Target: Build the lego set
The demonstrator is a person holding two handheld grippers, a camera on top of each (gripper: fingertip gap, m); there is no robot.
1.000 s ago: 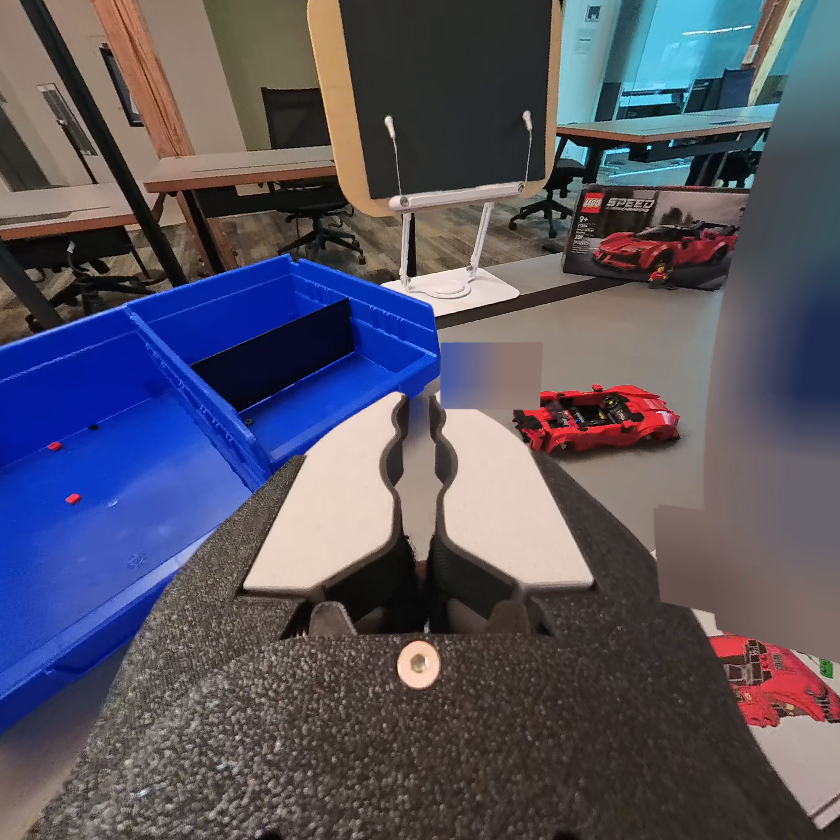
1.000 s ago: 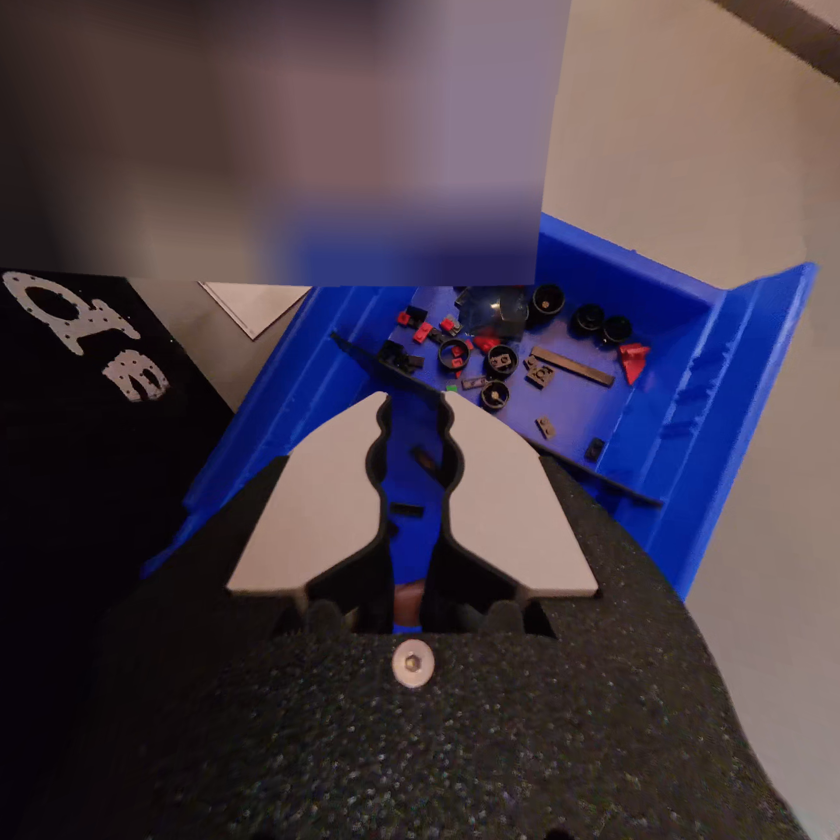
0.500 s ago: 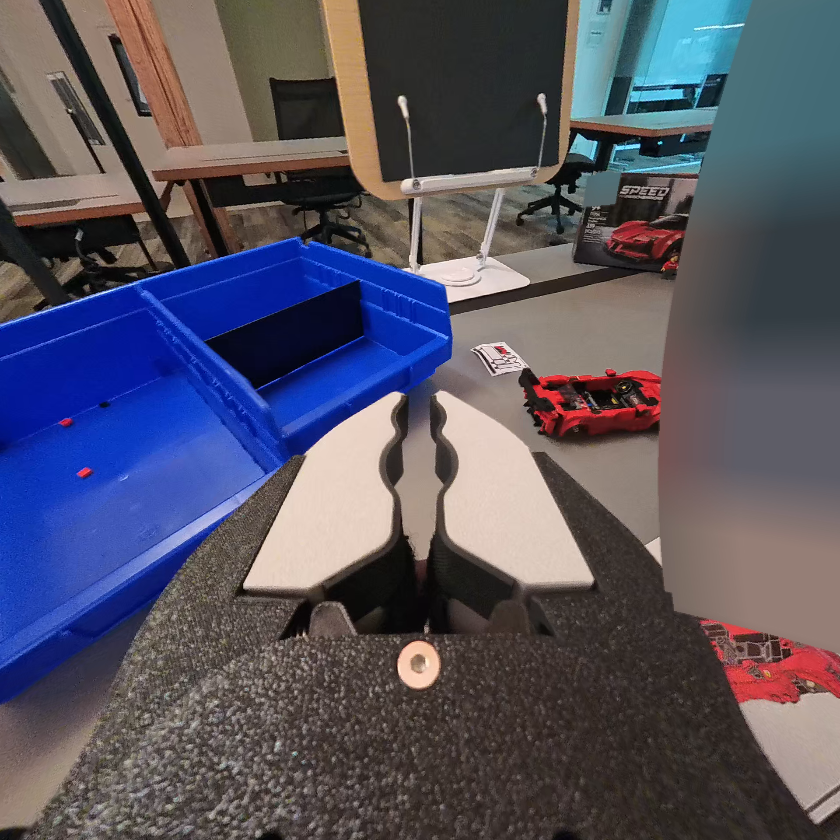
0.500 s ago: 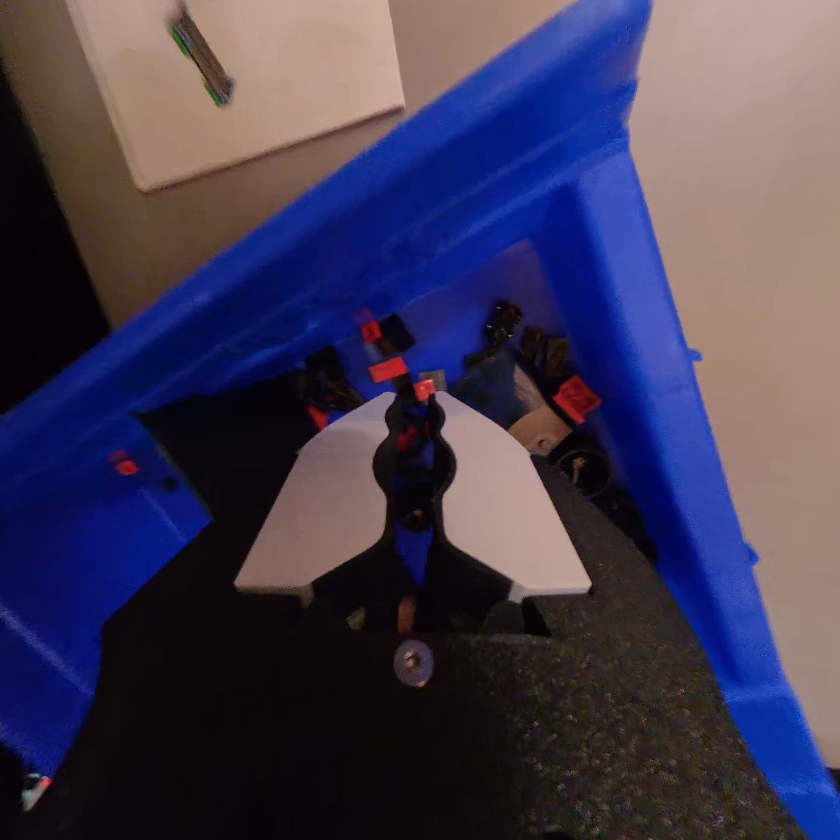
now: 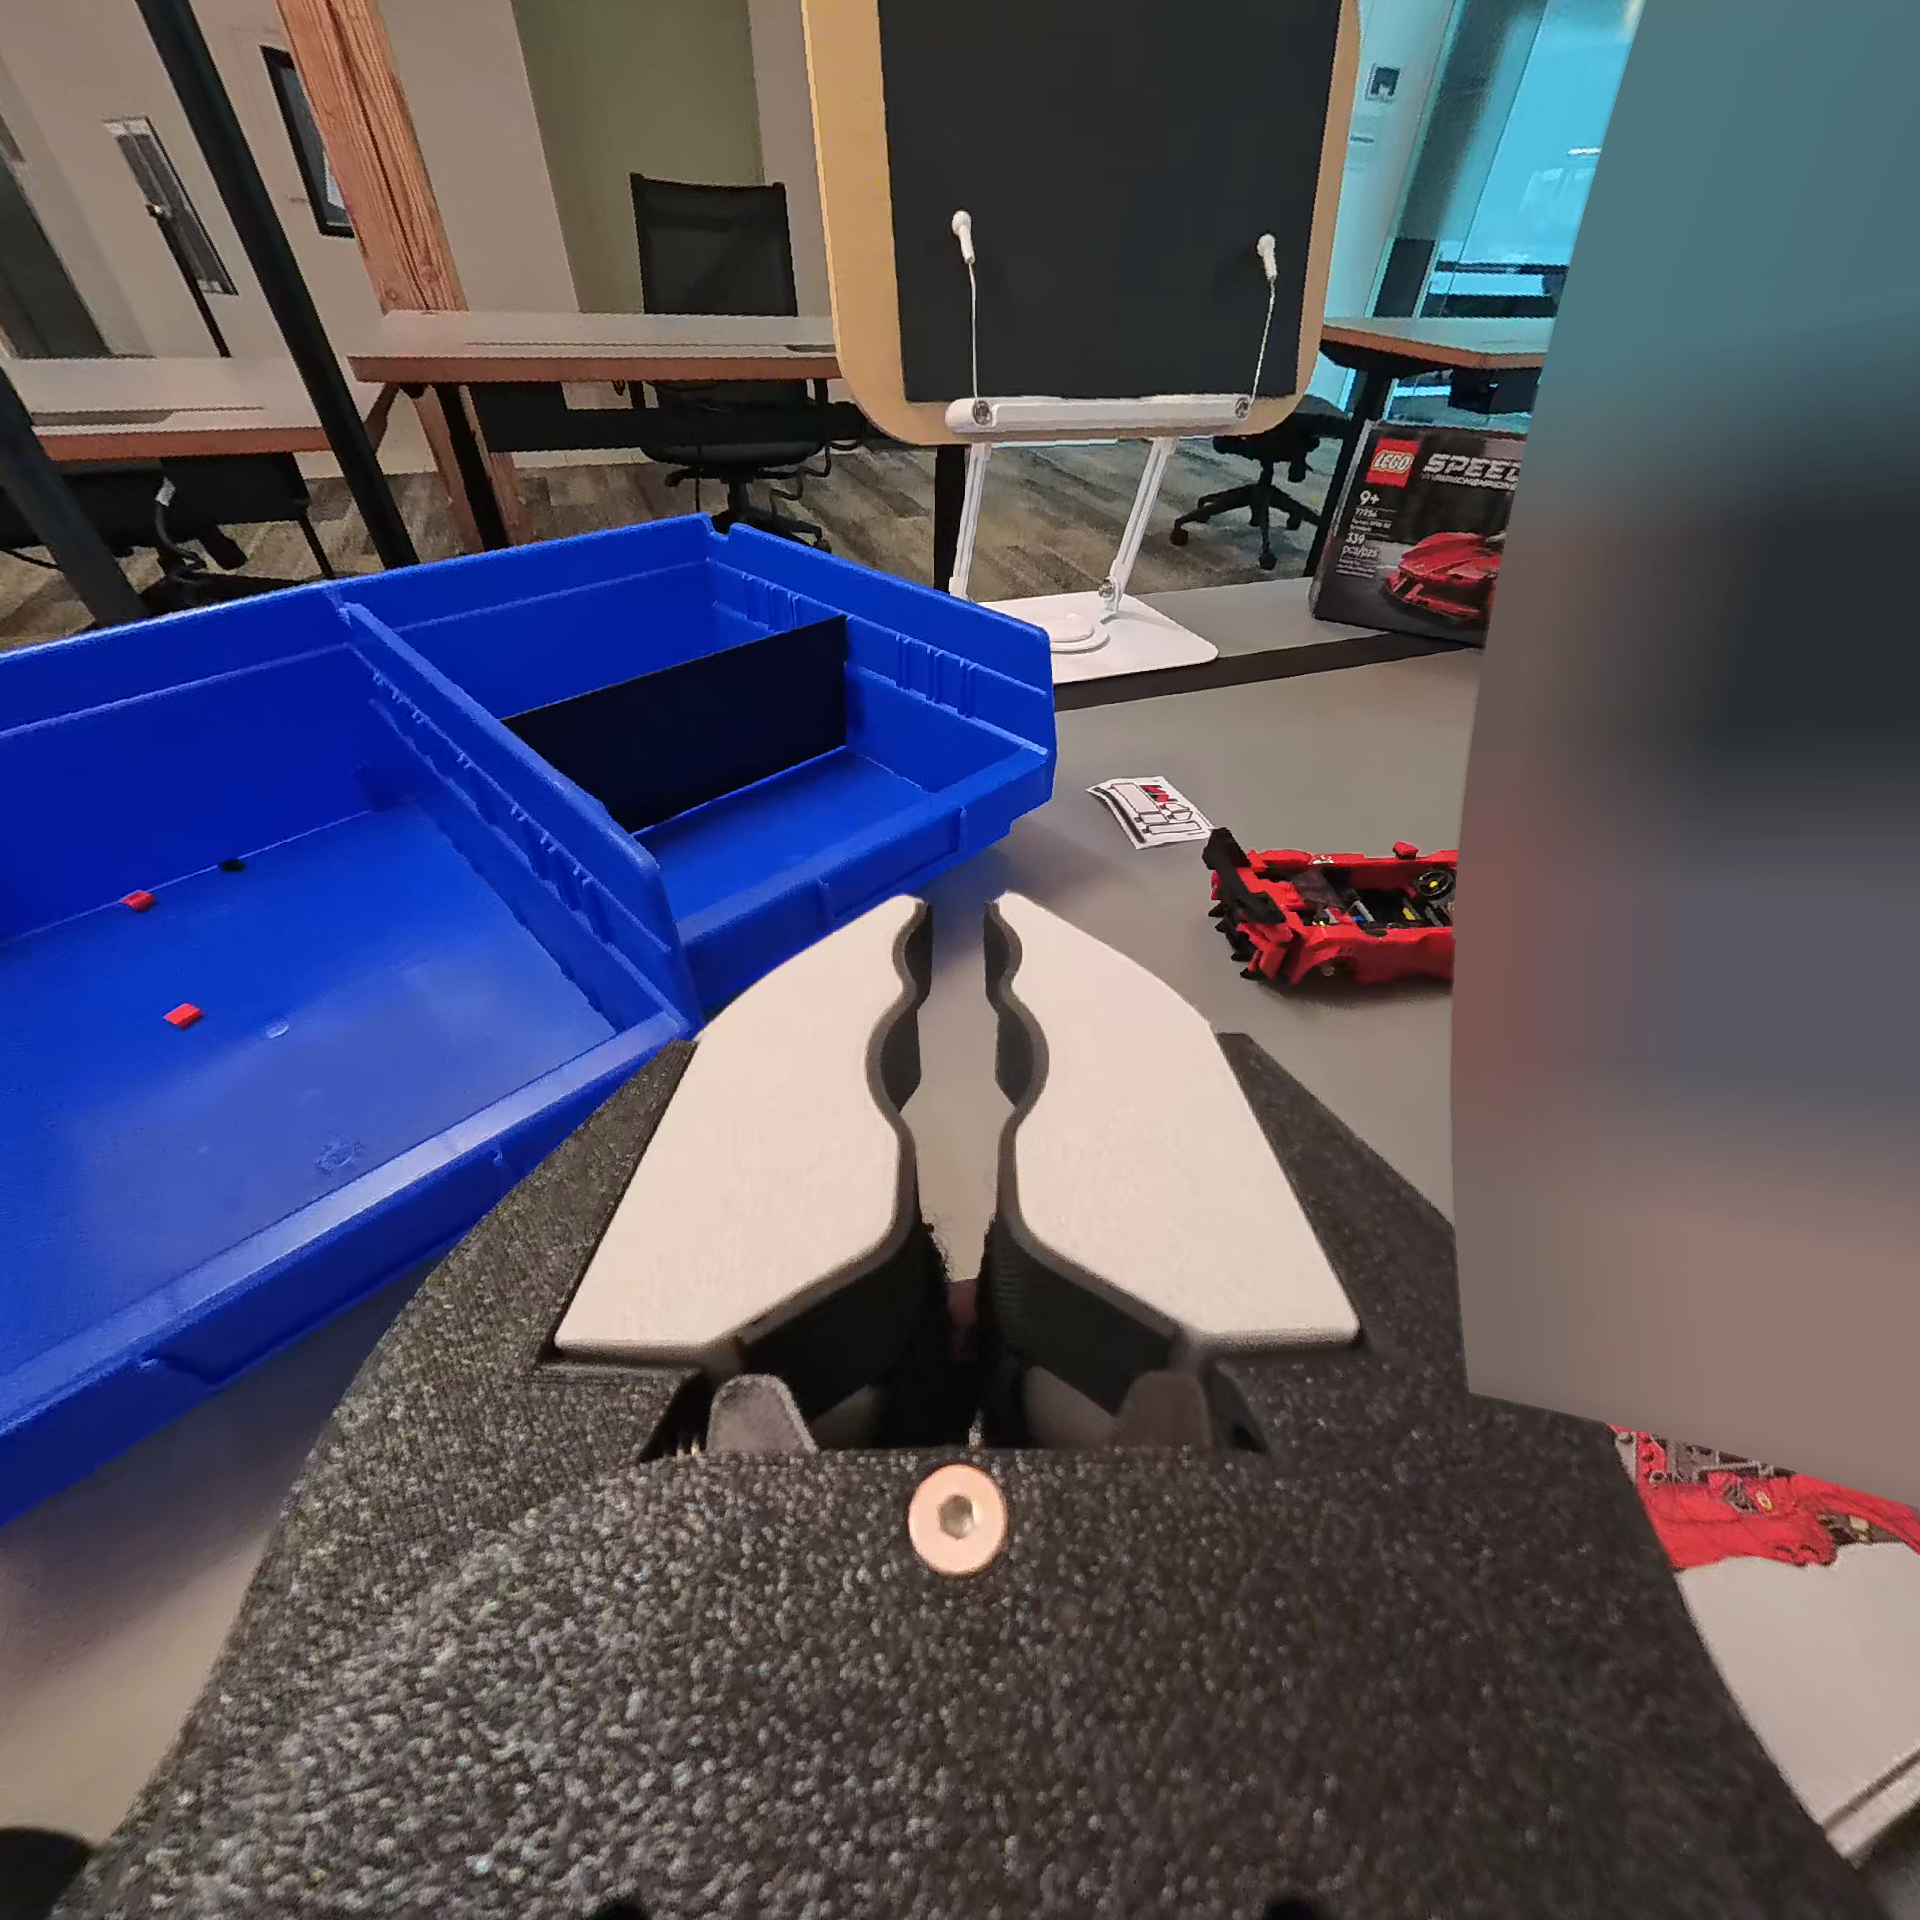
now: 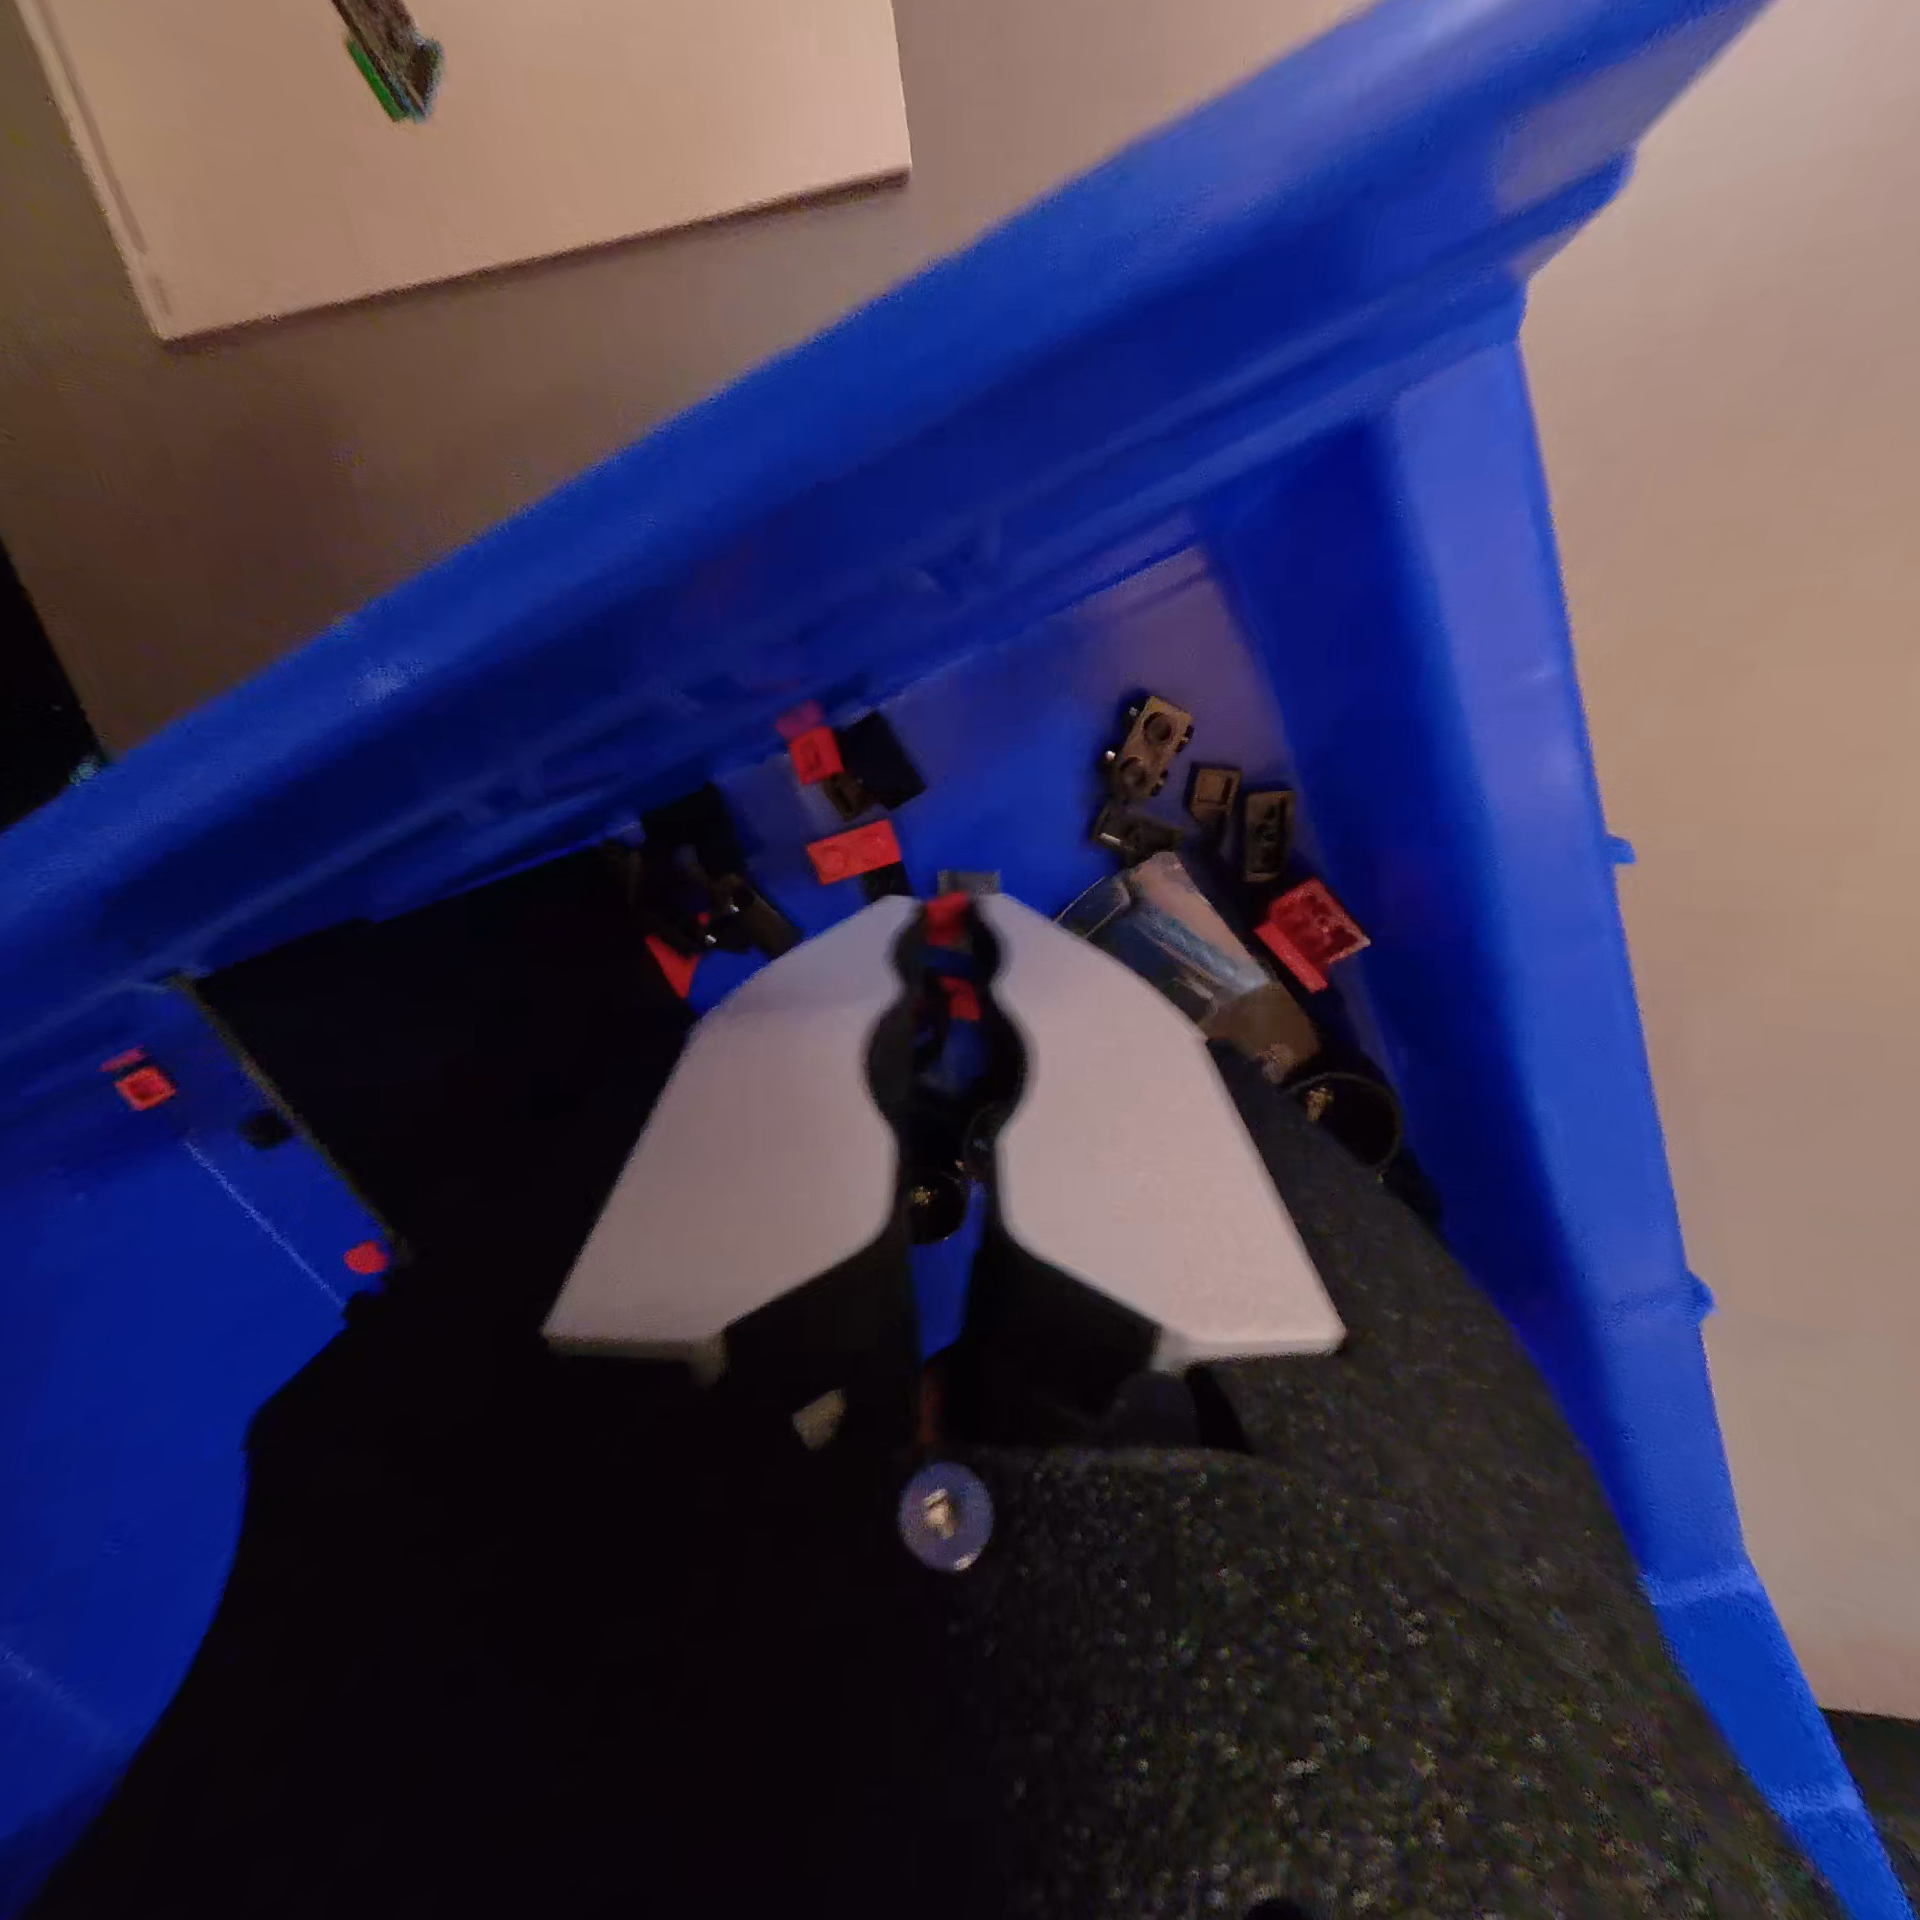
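Now right gripper (image 6: 948, 914) pinches small red piece (image 6: 943, 918), orientation unclear.

Your right gripper (image 6: 948, 914) went from hanging above the blue bin (image 6: 935, 436) a second ago to right down inside it, and its fingers have pinched in on a small red piece (image 6: 943, 921) at the tips. On the left wrist view the red car (image 5: 1340, 925) slid off toward the right edge.
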